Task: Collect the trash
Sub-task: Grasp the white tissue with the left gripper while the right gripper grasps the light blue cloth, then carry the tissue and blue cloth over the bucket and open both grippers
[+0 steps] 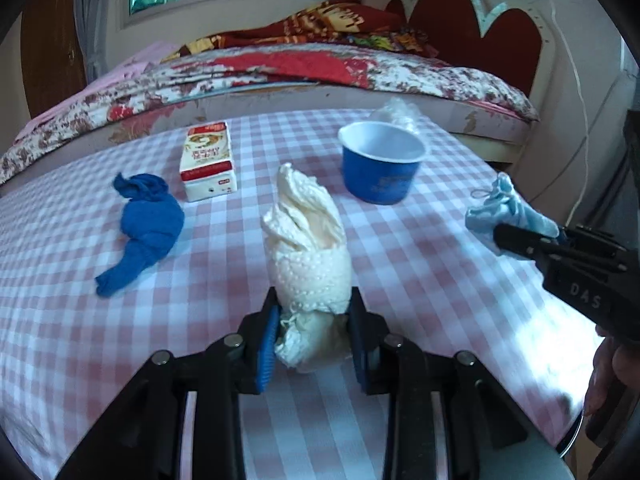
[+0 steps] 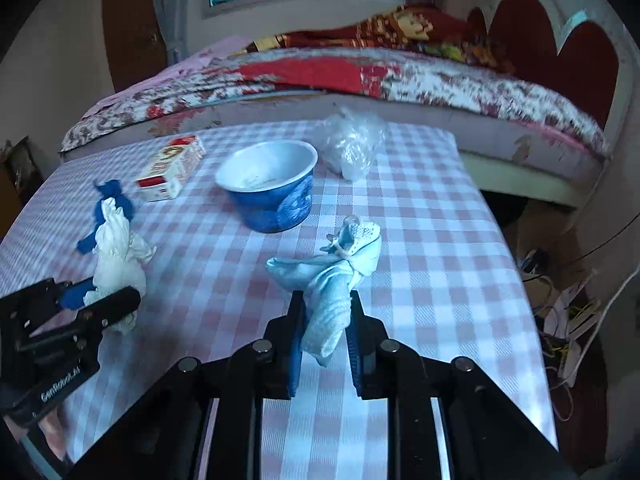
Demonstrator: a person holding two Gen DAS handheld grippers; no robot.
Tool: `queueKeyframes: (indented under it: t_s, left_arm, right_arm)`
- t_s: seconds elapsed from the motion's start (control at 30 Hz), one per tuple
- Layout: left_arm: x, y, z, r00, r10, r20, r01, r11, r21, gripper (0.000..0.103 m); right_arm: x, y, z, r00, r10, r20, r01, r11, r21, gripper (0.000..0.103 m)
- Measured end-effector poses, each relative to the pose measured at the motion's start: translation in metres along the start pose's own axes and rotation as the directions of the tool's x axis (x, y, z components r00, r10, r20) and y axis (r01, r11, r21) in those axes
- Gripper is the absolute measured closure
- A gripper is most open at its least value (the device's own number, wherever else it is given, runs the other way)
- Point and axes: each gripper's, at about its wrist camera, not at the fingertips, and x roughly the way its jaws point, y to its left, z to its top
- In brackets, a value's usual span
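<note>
My left gripper (image 1: pixel 314 312) is shut on a crumpled white paper towel (image 1: pixel 308 248) and holds it over the pink checked tablecloth (image 1: pixel 420 264); it also shows in the right wrist view (image 2: pixel 118 264). My right gripper (image 2: pixel 326 312) is shut on a light blue face mask (image 2: pixel 332 280), seen in the left wrist view (image 1: pixel 504 208) at the right. On the table lie a blue crumpled cloth (image 1: pixel 146 224), a white and red carton (image 1: pixel 208 160), a blue paper bowl (image 1: pixel 380 164) and a clear plastic bag (image 2: pixel 352 144).
A bed (image 1: pixel 320 72) with a floral quilt runs along the table's far edge, with a red headboard (image 1: pixel 480 32) at the right. Cables and clutter (image 2: pixel 560 304) lie on the floor right of the table.
</note>
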Motion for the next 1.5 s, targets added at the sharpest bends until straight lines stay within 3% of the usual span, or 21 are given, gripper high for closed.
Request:
queueKeyframes:
  t_s: [0.13,0.37,0.83,1.5]
  left_arm:
    - [-0.024,-0.01,-0.014,1.0,-0.009,0.024,0.008,0.999,0.042,0.071]
    - [-0.061,-0.025,-0.039,0.998,-0.031,0.046,0.028,0.997,0.073,0.071]
    - [-0.113,-0.071,-0.065,0.99,-0.109,0.094,0.095,0.985,0.147,0.071]
    - [-0.12,-0.187,-0.09,0.953,-0.302,0.031,0.277,0.909,0.312,0.071]
  right_arm:
    - [-0.039,0.004,-0.025,0.998,-0.036,0.058,0.038,0.999,-0.025,0.083]
    - [-0.089,-0.004,-0.064,0.995,-0.058,0.087,0.057,0.998,0.012,0.083]
    - [-0.182,-0.034,-0.109,0.978,-0.113,0.176,0.093,0.988,0.119,0.083]
    - [-0.239,-0.111,-0.181,0.958,-0.247,0.143,0.201,0.94,0.276,0.083]
